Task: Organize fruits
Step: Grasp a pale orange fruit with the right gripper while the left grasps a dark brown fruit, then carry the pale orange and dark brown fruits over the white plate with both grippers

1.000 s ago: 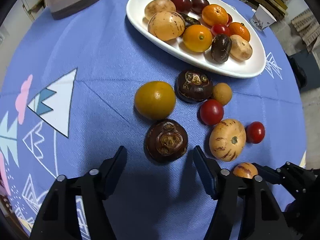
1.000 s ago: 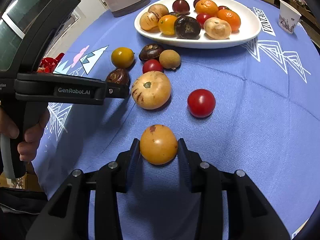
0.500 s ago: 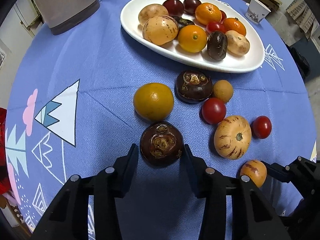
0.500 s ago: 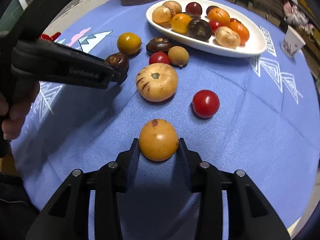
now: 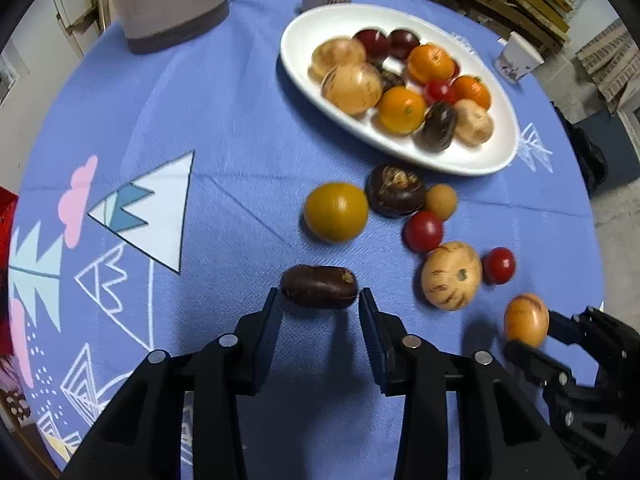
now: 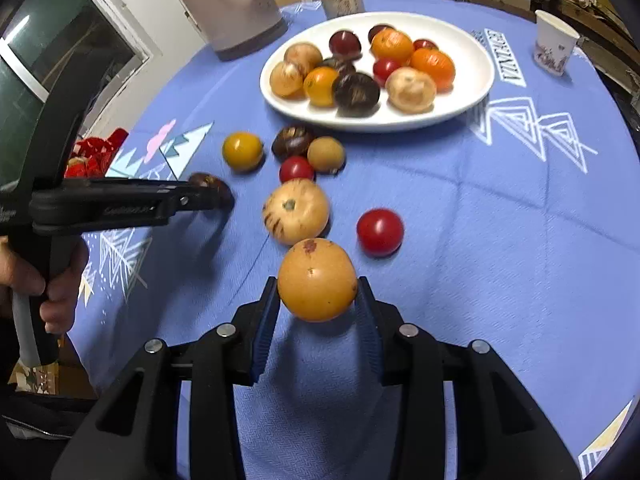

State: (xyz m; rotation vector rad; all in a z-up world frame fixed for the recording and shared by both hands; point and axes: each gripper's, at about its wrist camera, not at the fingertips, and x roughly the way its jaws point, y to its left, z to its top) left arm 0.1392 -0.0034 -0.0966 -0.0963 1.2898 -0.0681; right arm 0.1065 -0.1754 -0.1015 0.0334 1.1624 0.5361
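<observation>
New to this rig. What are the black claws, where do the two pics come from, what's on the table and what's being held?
There is no robot arm here. A person holds a handheld two-finger gripper in each hand, and each gripper has a fisheye camera looking along its fingers. So one picture is the left gripper's own view and the other is the right gripper's.

The left gripper has just closed on a dark brown fruit, and the right gripper is clamped on an orange-yellow fruit. Both fruits appear lifted just off the blue tablecloth.

In the right view, the left gripper and the hand holding it show on the left.

The white oval plate already holds mixed fruit. Several fruits still lie loose on the cloth, including two red tomatoes. A paper cup stands at the far side.
</observation>
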